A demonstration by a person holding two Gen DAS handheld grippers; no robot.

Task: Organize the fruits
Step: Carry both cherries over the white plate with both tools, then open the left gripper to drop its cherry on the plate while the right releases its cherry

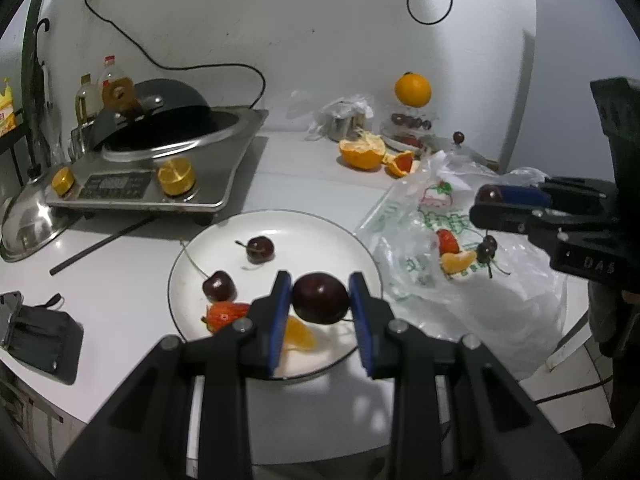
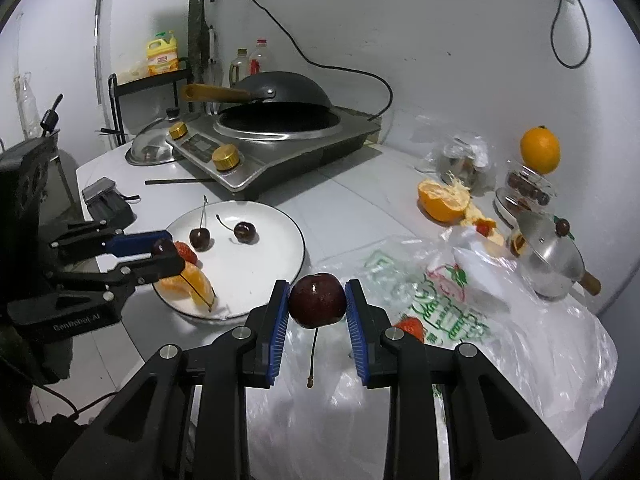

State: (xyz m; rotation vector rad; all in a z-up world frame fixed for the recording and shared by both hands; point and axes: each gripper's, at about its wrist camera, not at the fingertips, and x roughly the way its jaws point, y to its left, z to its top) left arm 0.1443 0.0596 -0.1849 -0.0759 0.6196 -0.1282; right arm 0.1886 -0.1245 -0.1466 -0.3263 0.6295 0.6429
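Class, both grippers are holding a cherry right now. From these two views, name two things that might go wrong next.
1. The left gripper pinches its cherry above the plate; squeezing harder may bruise it.
2. The right gripper holds its cherry over the plastic bag; if dropped, it could roll.

An induction cooker (image 2: 280, 148) with two gold knobs (image 2: 225, 158) is seen at the back of the tabletop (image 2: 340, 204), a black wok (image 2: 280, 88) tilted upon it. A steel lid (image 2: 150, 150) lies beside it. A small lidded steel pot (image 2: 550, 256) stands at right; a yellow detergent bottle (image 2: 162, 53) is shelved behind.
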